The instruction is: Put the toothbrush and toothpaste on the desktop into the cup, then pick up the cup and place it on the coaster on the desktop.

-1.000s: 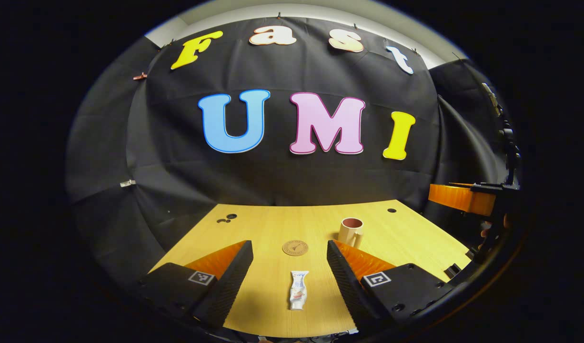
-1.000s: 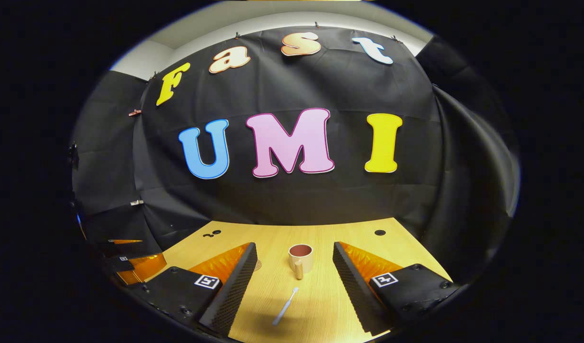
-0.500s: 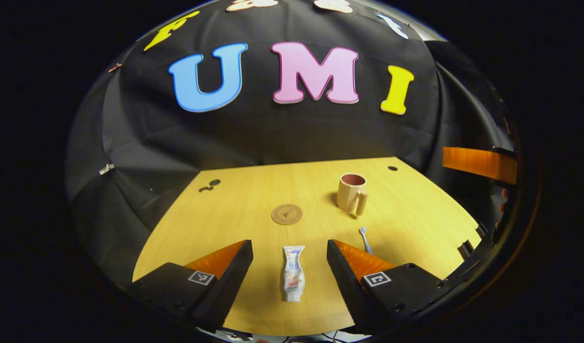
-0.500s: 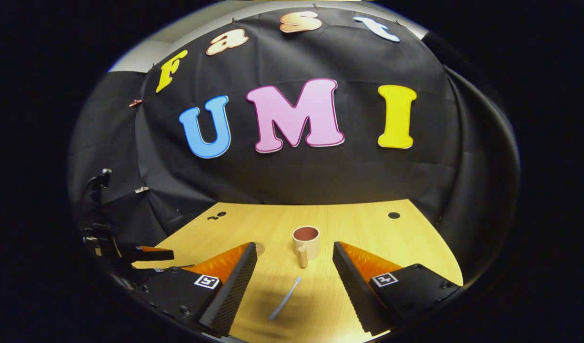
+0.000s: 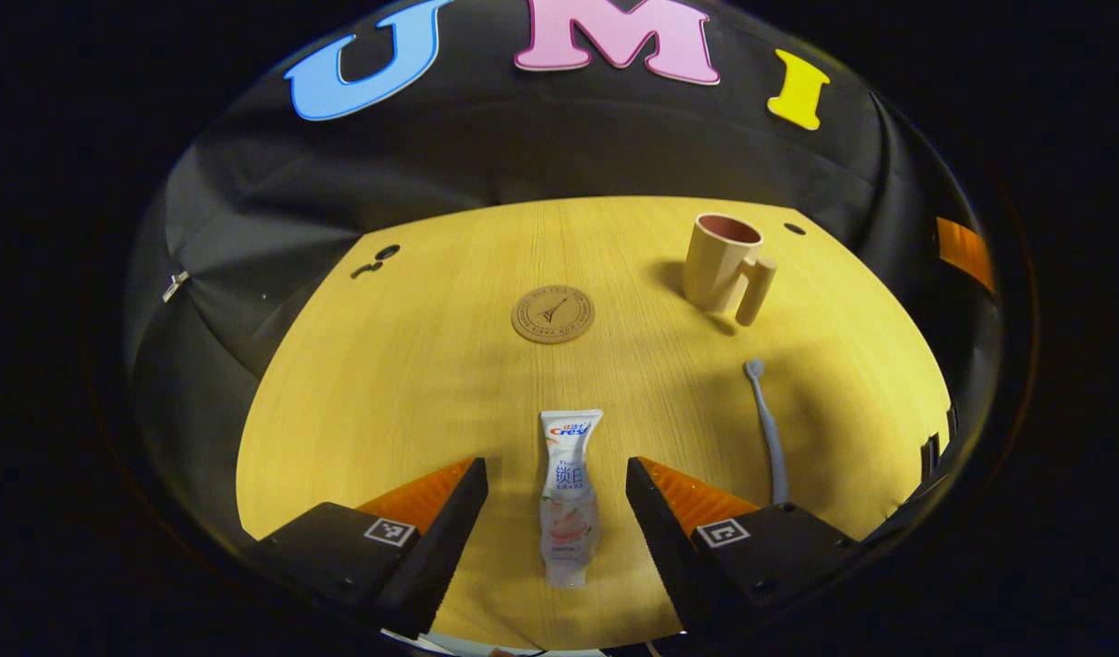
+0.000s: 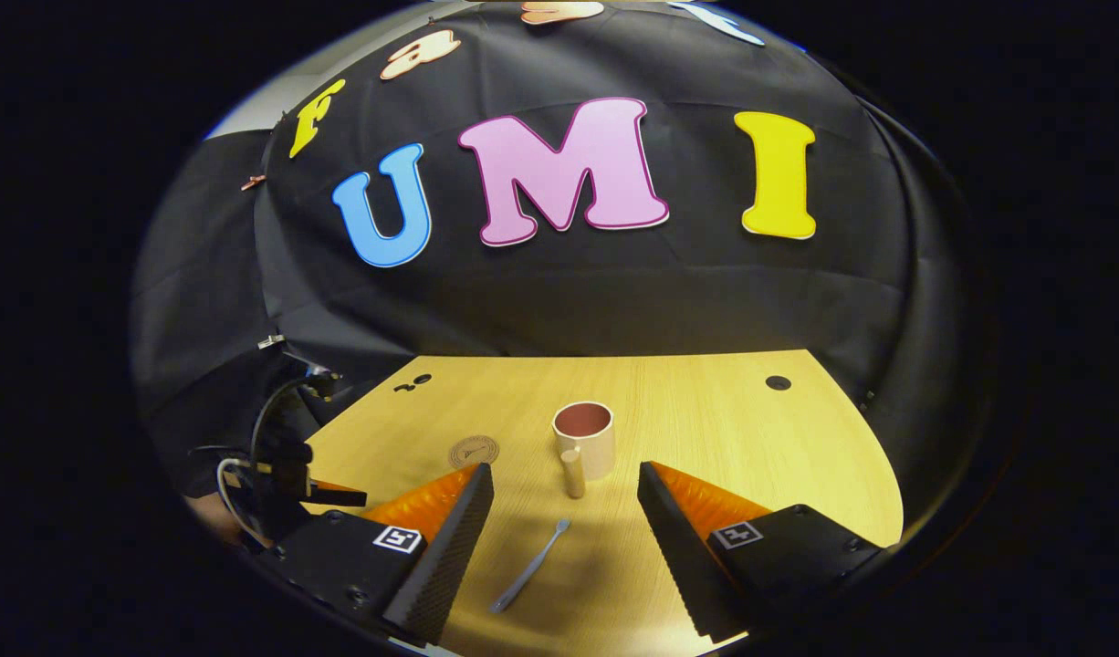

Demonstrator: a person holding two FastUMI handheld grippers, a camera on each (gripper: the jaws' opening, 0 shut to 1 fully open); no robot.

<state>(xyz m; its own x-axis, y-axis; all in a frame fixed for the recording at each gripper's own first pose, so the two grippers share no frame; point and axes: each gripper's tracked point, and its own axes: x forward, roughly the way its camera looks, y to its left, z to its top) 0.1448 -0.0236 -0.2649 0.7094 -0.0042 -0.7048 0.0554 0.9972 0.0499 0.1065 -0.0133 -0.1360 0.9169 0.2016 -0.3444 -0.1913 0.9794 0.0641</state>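
where black cloth [image 6: 569, 301] hangs, bare wooden desktop [image 5: 413, 383]

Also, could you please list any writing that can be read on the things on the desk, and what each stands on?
toothpaste: a printed label runs along the tube; not quoted here.
coaster: a ring of lettering around a tower figure, too small to read.
marker square on the left gripper: a black-and-white pattern, no words.
cup, toothbrush: no writing seen.
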